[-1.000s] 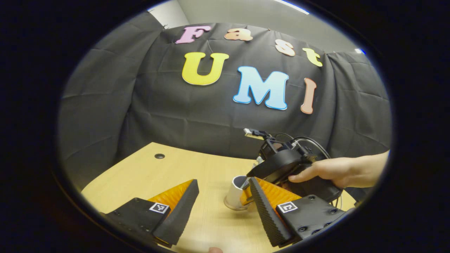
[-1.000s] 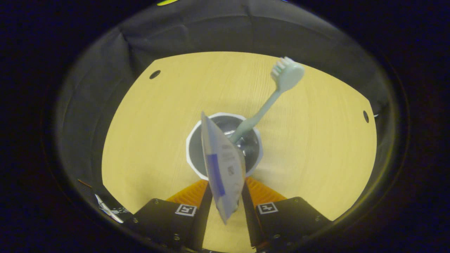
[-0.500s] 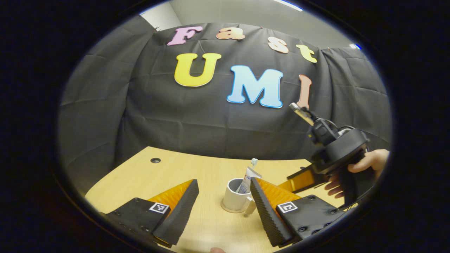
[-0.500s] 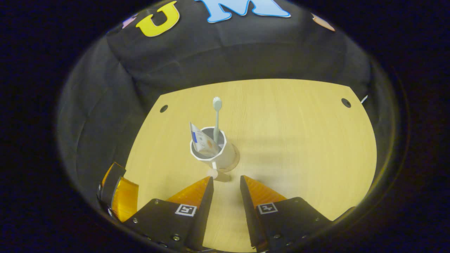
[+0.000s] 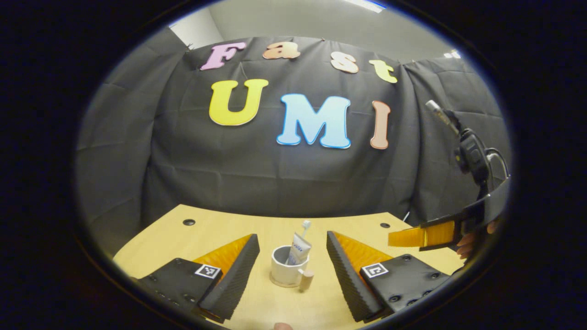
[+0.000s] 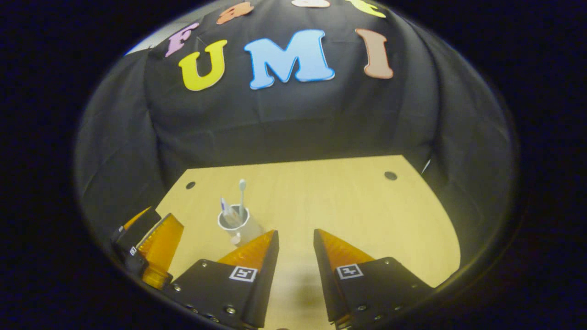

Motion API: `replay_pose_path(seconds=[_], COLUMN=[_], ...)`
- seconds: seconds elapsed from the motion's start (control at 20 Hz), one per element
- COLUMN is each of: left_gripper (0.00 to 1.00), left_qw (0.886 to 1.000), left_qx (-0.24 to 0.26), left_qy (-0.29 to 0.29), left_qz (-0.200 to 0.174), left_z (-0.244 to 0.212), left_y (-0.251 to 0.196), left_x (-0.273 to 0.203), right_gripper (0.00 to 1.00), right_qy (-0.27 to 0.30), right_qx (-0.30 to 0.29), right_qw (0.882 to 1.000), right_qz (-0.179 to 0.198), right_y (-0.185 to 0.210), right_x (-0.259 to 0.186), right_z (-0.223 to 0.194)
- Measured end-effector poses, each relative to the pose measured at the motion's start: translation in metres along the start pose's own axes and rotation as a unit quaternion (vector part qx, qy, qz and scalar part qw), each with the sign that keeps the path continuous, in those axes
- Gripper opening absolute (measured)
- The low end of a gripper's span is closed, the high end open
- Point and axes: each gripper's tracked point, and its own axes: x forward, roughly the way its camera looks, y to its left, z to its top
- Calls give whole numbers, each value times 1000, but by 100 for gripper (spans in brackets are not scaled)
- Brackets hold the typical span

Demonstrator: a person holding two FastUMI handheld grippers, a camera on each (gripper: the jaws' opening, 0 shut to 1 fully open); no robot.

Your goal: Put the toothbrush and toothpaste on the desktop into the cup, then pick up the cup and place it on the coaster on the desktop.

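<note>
1. The left tongs (image 5: 292, 266) hang open and empty low over the bench (image 5: 220, 227), their fingers either side of the cup (image 5: 285, 271) from this angle but apart from it.
2. The cup stands upright mid-bench, the toothbrush (image 5: 305, 225) and toothpaste (image 5: 299, 249) leaning out of it.
3. The right tongs (image 6: 296, 250) are parted and empty, near the bench's right side.
4. Risk: gripping the cup high or off-centre could tip it, since the tall contents make it top-heavy.
5. I cannot make out a separate coaster, though a rim shows under the cup.
6. Pale wood bench with cable holes; black cloth wall (image 5: 137, 151) behind.
</note>
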Motion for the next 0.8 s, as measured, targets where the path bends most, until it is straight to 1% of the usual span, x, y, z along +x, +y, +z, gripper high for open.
replay_pose_path(seconds=[0.05, 0.1, 0.15, 0.2, 0.25, 0.3, 0.35, 0.4, 0.45, 0.5, 0.55, 0.65, 0.7, 0.75, 0.8], left_gripper=[95, 95, 92, 95, 95, 95, 92, 95, 95, 96, 95, 95, 92, 99, 95], left_qw=[1000, 1000, 1000, 1000, 999, 999, 999, 999, 998, 998, 997, 996, 995, 994, 993], left_qx=[-1, -1, 0, 3, 7, 9, 9, 6, 0, -7, -9, -12, -13, -13, -12], left_qy=[-6, -12, -18, -25, -32, -38, -42, -45, -49, -55, -62, -82, -90, -96, -100], left_qz=[0, 0, 3, 6, 10, 14, 18, 23, 27, 32, 36, 45, 49, 54, 57], left_z=[7, 13, 20, 28, 34, 38, 42, 43, 44, 47, 50, 60, 64, 67, 69], left_y=[-5, -9, -12, -14, -17, -19, -20, -22, -23, -25, -26, -27, -27, -27, -26], left_x=[0, -1, -2, -3, -4, -7, -10, -13, -17, -22, -27, -38, -43, -47, -49], right_gripper=[51, 62, 65, 66, 66, 66, 65, 65, 66, 66, 65, 66, 66, 66, 66], right_qy=[-34, -63, -92, -117, -140, -161, -184, -206, -227, -253, -267, -286, -293, -297, -302], right_qx=[-13, -24, -33, -39, -43, -47, -54, -60, -65, -76, -84, -95, -100, -104, -106], right_qw=[999, 997, 995, 992, 989, 985, 981, 976, 971, 963, 959, 952, 950, 948, 946], right_qz=[-12, -23, -30, -37, -39, -39, -40, -42, -44, -48, -49, -46, -46, -47, -44], right_y=[-4, -10, -11, -12, -13, -14, -15, -18, -21, -22, -22, -21, -20, -20, -19], right_x=[-4, -12, -23, -30, -36, -43, -50, -56, -61, -70, -75, -84, -87, -88, -89], right_z=[9, 18, 25, 31, 35, 41, 47, 52, 55, 61, 66, 70, 71, 74, 75])
